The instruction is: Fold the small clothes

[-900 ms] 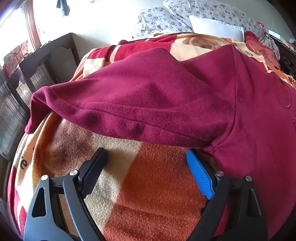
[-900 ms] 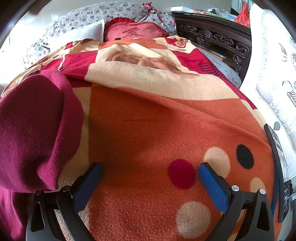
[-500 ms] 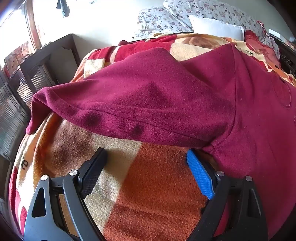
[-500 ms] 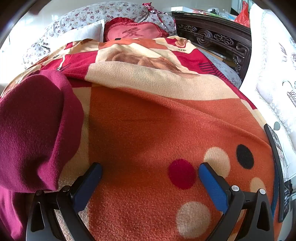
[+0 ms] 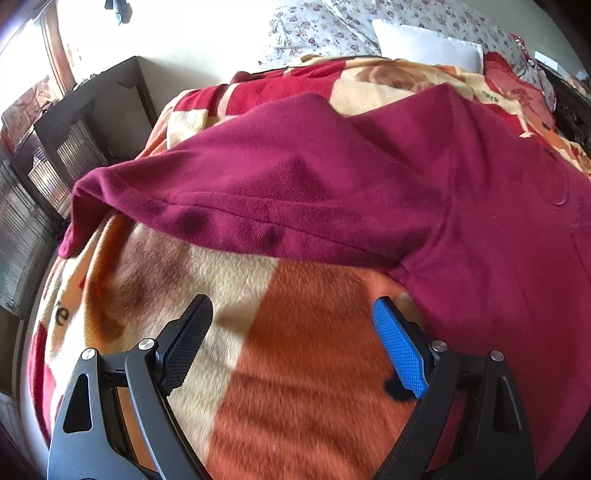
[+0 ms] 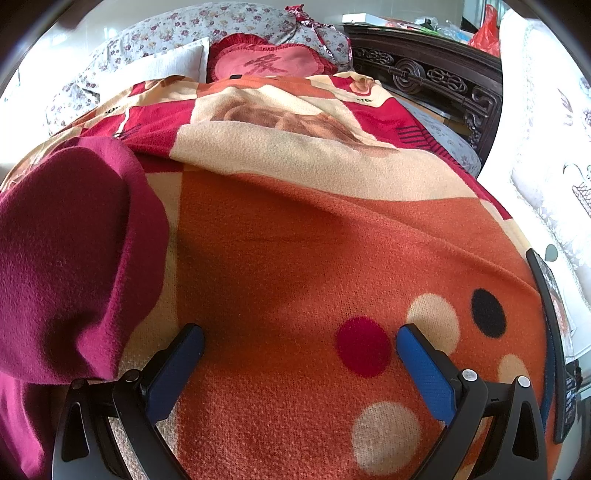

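A maroon fleece garment lies spread on the patterned blanket of a bed, one sleeve reaching left toward the bed's edge. My left gripper is open and empty, just in front of the sleeve's lower seam, its blue finger close to the armpit fold. In the right wrist view a bunched part of the same garment lies at the left. My right gripper is open and empty over bare blanket, its left finger beside the garment.
Floral pillows and a red heart cushion lie at the head of the bed. A dark cabinet stands left of the bed. A carved dark wooden frame and white bedding are on the right.
The left gripper has drawn back slightly and tilted, so the sleeve sits a little farther off and higher in view. The right gripper has not moved.
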Demonstrator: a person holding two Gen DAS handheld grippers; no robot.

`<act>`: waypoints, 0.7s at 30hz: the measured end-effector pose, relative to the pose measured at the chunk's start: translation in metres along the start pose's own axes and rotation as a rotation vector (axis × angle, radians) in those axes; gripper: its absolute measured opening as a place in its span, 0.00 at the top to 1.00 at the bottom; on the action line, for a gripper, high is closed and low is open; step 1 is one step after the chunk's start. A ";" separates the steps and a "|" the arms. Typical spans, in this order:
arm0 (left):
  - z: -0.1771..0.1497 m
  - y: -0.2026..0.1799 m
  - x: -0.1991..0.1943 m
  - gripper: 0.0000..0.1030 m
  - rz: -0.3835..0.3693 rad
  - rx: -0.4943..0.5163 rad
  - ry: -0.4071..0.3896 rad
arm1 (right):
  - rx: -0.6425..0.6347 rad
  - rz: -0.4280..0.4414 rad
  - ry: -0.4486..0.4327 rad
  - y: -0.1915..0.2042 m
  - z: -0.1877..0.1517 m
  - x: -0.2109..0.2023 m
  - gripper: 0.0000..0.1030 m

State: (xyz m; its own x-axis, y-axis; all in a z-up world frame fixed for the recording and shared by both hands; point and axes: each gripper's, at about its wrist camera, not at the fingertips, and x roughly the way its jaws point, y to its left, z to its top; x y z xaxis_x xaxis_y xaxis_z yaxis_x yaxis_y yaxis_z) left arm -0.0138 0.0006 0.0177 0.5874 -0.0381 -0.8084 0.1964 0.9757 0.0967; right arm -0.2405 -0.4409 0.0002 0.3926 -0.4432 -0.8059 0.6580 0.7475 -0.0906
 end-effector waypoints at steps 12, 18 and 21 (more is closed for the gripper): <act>-0.004 -0.022 -0.069 0.14 -0.091 0.046 -0.067 | 0.067 0.089 0.002 -0.013 -0.018 -0.072 0.00; -0.013 -0.033 -0.086 0.14 -0.120 0.062 -0.066 | -0.005 0.117 -0.017 -0.018 -0.024 -0.137 0.00; -0.017 -0.037 -0.092 0.14 -0.121 0.073 -0.076 | -0.059 0.138 -0.020 -0.019 -0.024 -0.166 0.00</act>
State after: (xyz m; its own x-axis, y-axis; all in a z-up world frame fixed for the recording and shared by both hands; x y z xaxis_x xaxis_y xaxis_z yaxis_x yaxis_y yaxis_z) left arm -0.0889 -0.0286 0.0788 0.6132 -0.1732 -0.7707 0.3243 0.9449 0.0456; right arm -0.3330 -0.3697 0.1214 0.4899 -0.3441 -0.8010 0.5586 0.8293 -0.0146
